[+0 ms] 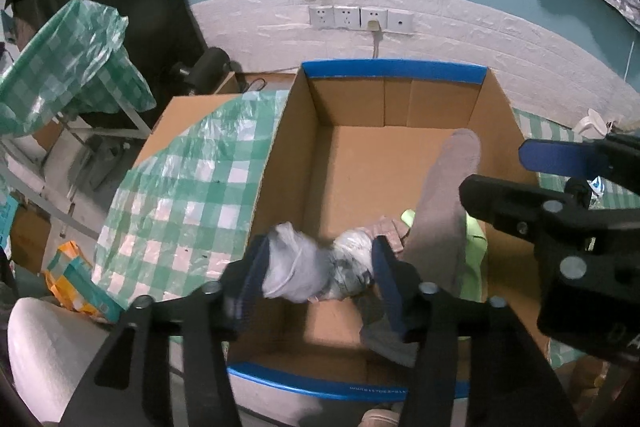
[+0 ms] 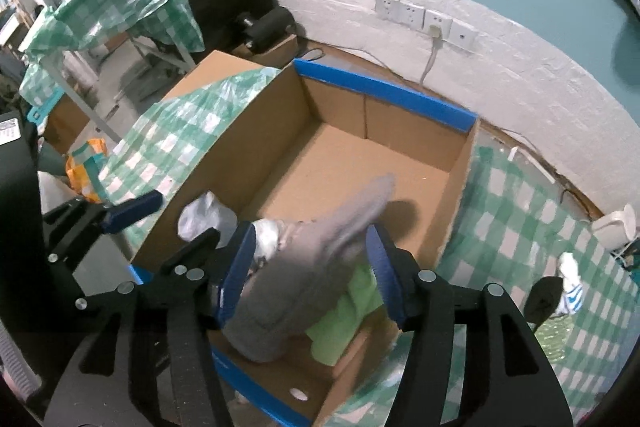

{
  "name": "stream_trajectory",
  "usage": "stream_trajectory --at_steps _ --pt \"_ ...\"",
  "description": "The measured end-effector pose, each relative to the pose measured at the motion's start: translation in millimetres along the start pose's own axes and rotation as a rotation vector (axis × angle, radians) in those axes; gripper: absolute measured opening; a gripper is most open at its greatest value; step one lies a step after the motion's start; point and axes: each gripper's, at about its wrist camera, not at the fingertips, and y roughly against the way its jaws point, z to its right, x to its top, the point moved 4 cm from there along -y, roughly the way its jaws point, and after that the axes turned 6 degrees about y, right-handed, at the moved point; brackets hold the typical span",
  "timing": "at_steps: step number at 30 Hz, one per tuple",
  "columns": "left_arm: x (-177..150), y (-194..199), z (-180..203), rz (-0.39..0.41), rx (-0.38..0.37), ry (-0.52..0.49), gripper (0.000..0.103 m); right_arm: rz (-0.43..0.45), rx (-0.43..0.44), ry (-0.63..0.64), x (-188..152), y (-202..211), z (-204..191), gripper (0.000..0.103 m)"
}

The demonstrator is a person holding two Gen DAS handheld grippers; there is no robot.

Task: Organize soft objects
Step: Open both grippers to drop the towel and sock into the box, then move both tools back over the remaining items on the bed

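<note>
Over the near end of the cardboard box [image 2: 424, 147] on the checked desk [image 2: 516, 211], we hold both tools spread: the left tool [image 1: 320, 263] has a crumpled pale sock [image 1: 296, 267] loose between its fingers, the right tool [image 2: 312, 267] a grey sock [image 2: 316, 251]. Both look light, limp and unbreakable, so we would pinch each mid-length. The grey sock's long axis slants from the near corner up toward the box's middle, over a green cloth [image 2: 348, 315].
</note>
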Motion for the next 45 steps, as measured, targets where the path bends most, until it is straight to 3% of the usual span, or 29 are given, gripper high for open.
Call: stream_trajectory --at_steps 6,12,17,29,45 --pt "2.2 6.1 -0.1 0.023 0.016 -0.015 0.061 0.013 -0.034 -0.018 -2.0 6.0 10.7 0.061" --pt "6.4 11.5 -4.6 0.038 0.005 0.000 0.075 0.017 -0.059 -0.041 -9.0 13.7 22.7 0.068" --pt "8.6 16.2 -4.0 0.043 -0.051 0.037 0.076 0.018 -0.075 -0.056 -18.9 19.2 36.7 0.068" --pt "13.1 29.3 18.2 0.077 -0.045 -0.003 0.079 0.016 -0.102 -0.122 -45.7 33.7 78.0 0.068" --pt "6.3 38.7 87.4 0.078 -0.070 -0.123 0.079 0.003 -0.141 -0.220 -91.9 49.2 141.1 0.069"
